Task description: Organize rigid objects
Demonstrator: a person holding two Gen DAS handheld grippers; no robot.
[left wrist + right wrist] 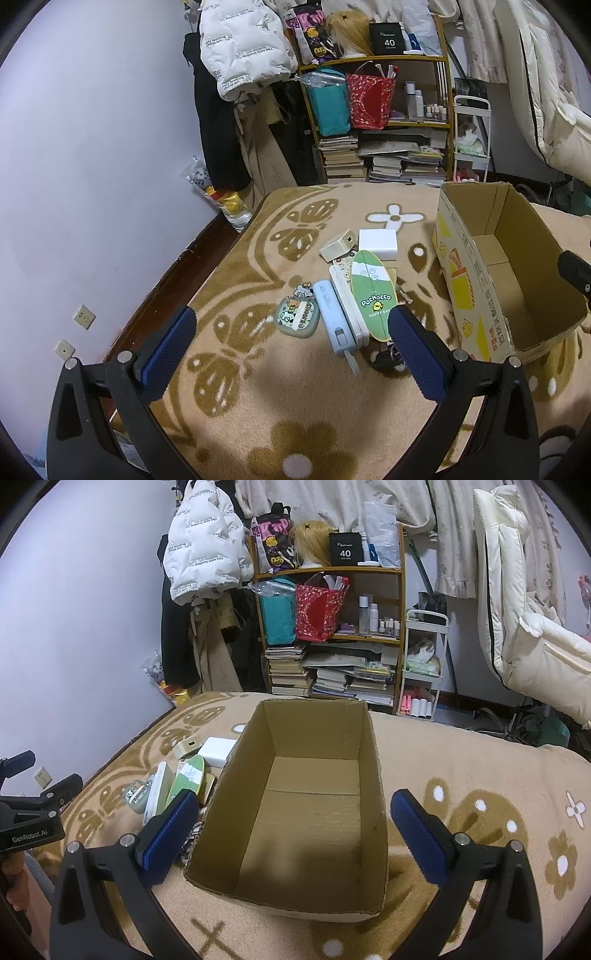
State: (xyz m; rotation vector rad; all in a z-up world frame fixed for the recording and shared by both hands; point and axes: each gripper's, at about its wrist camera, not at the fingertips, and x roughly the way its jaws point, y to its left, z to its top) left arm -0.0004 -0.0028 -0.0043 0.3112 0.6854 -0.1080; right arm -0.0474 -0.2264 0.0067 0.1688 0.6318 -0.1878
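A pile of small rigid items lies on the patterned blanket: a green oval Pochacco board, a pale blue power bank, a white remote-like case, a round cartoon case, a beige box and a white box. My left gripper hangs open above the near side of the pile, holding nothing. To the right stands an empty cardboard box. My right gripper is open over that cardboard box, with nothing in it. The pile sits left of the box.
A cluttered wooden shelf with books, bags and bottles stands beyond the bed, beside hanging coats. A white trolley and a cream chair are at the right. A wall borders the bed's left edge.
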